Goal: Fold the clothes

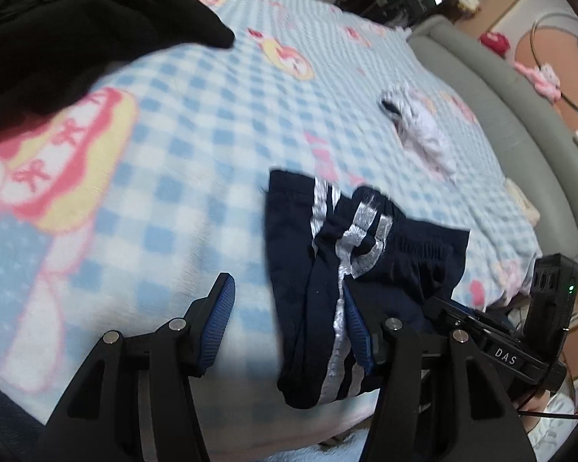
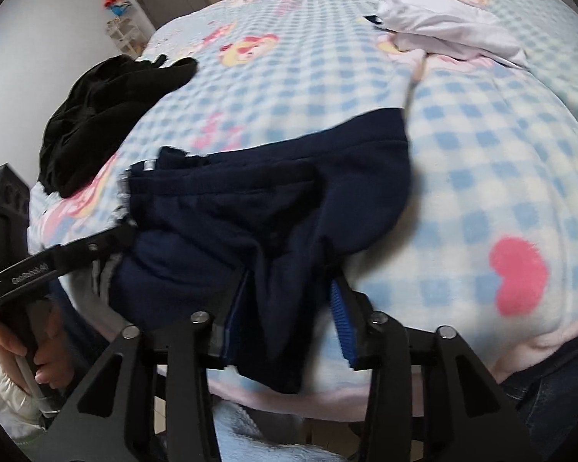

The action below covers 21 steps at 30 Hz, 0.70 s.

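Open blanket (image 1: 196, 146) between black clothes (image 1: 77, 27) and white garment (image 1: 424, 127).
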Each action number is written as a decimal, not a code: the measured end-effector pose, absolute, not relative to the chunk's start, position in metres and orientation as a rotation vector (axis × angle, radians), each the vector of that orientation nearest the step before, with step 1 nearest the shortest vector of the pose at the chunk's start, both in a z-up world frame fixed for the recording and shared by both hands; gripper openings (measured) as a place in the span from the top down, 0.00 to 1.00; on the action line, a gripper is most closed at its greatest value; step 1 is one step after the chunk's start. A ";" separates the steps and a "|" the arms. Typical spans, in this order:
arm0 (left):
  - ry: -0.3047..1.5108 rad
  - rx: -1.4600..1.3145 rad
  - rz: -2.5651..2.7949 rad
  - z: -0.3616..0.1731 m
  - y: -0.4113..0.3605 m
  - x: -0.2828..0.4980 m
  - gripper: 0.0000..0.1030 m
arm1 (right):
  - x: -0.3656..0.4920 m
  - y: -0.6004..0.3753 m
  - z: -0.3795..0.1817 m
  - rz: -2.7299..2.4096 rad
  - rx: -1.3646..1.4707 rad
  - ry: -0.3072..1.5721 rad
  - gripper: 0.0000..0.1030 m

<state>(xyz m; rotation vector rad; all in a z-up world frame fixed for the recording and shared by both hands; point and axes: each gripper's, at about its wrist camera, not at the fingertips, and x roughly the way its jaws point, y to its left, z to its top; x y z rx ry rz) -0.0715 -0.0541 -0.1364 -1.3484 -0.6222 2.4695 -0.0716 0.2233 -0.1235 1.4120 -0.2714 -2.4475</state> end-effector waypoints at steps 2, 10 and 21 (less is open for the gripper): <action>-0.678 -1.296 2.455 -0.132 -0.059 -0.069 0.45 | -0.070 0.233 -0.119 -2.484 1.399 -0.298 0.63; -0.650 -1.322 2.395 -0.137 -0.049 -0.076 0.45 | -0.069 0.227 -0.123 -2.431 1.352 -0.392 0.54; -0.582 -1.385 2.428 -0.145 -0.044 -0.078 0.37 | -0.074 0.234 -0.131 -2.489 1.436 -0.366 0.47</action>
